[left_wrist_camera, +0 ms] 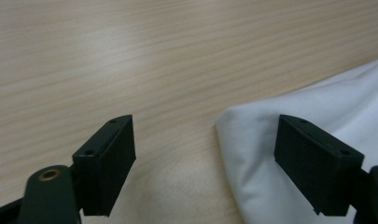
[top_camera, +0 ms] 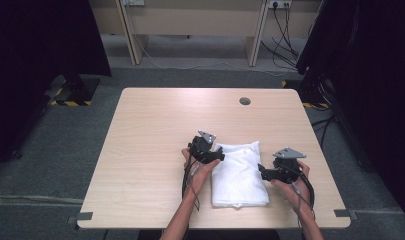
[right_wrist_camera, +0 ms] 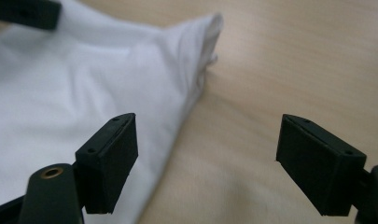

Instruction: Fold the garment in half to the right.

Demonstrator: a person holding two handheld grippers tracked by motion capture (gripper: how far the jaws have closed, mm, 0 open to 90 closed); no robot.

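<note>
Flanking soft folded white cloth (top_camera: 239, 175)

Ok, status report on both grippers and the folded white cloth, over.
Left gripper open at cloth's left edge. Right gripper open at its right edge. Folded white cloth flat on table, ungripped. Nothing in the way.

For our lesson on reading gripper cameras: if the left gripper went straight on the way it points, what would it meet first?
Probably the folded white cloth's edge, then the bare table; the left gripper stands open, though depth is unclear.
</note>
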